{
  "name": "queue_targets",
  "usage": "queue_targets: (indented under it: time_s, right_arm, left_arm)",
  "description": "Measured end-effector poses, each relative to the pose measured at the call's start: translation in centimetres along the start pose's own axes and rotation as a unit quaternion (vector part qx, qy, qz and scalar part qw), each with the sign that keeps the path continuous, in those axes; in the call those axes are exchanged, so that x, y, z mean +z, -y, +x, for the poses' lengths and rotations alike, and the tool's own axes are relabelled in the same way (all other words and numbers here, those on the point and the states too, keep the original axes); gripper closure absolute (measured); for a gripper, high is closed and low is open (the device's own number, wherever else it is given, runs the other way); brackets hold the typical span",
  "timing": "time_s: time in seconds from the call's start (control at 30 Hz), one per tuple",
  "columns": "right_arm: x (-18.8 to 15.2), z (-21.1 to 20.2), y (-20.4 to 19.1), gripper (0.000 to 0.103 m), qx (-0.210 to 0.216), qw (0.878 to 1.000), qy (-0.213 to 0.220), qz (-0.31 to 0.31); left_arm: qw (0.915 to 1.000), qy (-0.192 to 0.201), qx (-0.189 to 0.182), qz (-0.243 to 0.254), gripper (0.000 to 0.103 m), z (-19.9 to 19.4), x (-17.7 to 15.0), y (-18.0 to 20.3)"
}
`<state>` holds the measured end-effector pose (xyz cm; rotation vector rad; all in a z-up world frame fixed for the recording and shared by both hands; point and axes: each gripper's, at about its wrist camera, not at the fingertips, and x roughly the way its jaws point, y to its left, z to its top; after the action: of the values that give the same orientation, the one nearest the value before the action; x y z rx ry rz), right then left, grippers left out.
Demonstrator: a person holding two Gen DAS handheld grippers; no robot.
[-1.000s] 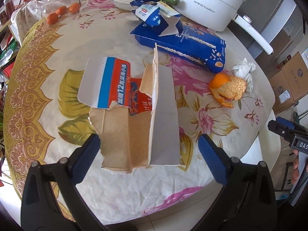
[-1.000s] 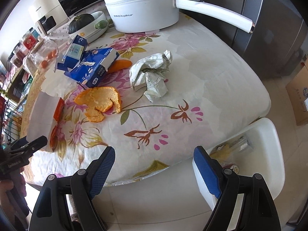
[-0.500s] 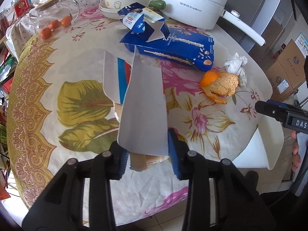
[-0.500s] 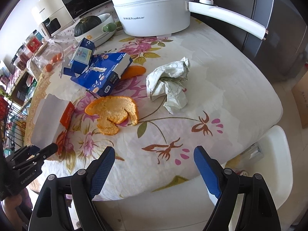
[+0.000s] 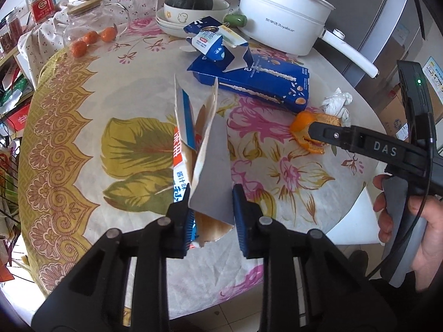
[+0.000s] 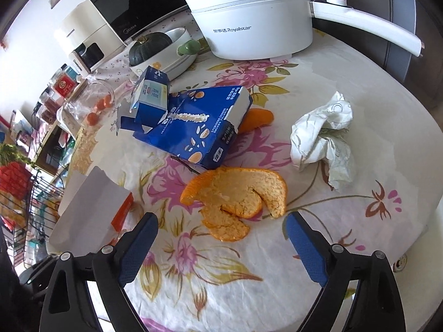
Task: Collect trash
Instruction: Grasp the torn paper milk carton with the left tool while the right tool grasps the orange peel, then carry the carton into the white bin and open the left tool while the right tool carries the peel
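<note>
My left gripper (image 5: pixel 211 213) is shut on a torn cardboard box (image 5: pixel 205 163), white, blue and orange, and holds it folded and tilted up over the table. The box also shows in the right wrist view (image 6: pixel 91 207). My right gripper (image 6: pixel 221 238) is open, its fingers just short of the orange peel (image 6: pixel 238 193), which lies on the flowered tablecloth (image 6: pixel 346 221). The right gripper (image 5: pixel 360 141) reaches over the peel (image 5: pixel 307 127) in the left wrist view. A crumpled paper (image 6: pixel 324 141), a blue carton (image 6: pixel 199 127) and a small milk carton (image 6: pixel 151 96) lie farther back.
A white pot (image 6: pixel 254 19) with a long handle stands at the back. A bowl with a green squash (image 6: pixel 157 49) and a glass jar with small orange fruit (image 5: pixel 91 30) sit at the back left. A white chair (image 5: pixel 357 218) stands by the table edge.
My left gripper closed on the torn box and lifted it, folding it upright. My right gripper moved forward over the table toward the orange peel and stayed open.
</note>
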<state>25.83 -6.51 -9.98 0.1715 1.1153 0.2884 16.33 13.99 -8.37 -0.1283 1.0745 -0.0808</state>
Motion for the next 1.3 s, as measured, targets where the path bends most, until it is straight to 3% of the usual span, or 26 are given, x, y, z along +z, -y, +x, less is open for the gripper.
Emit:
queue_targets:
  time_s: [0.5,0.57,0.63,0.67,0.8,0.93,1.3]
  right_arm:
    - [1.0,2.4,1.2,0.007,-0.057,0.997,0.036,0.025]
    - [0.9,2.3,1.3,0.013,-0.054,0.997,0.043,0.022]
    - [0.9,2.1,1.1,0.037,-0.041,0.998,0.042,0.008]
    - [0.9,1.9,1.0,0.039,-0.04,0.998,0.042,0.001]
    - [0.9,0.7,1.0,0.068,-0.021,0.999,0.044,-0.015]
    - [0.7,-0.5,1.7,0.076,-0.003,0.999,0.034,-0.017]
    - [0.0,-5.0,4.1,0.081,0.043,0.999,0.022,-0.008]
  left_arm:
    - [0.9998,-0.015,-0.012,-0.011,0.075,0.6,-0.4,-0.8]
    - [0.9998,-0.013,-0.014,-0.011,0.075,0.5,-0.4,-0.8]
    - [0.9998,-0.008,-0.018,-0.011,0.076,0.2,-0.3,-0.7]
    - [0.9997,-0.005,-0.021,-0.011,0.076,0.0,-0.2,-0.7]
    - [0.9994,0.003,-0.032,-0.016,0.08,-0.6,0.0,-0.5]
    - [0.999,0.009,-0.039,-0.018,0.08,-1.2,0.0,-0.2]
    - [0.9968,0.029,-0.07,-0.028,0.081,-2.8,0.2,0.8]
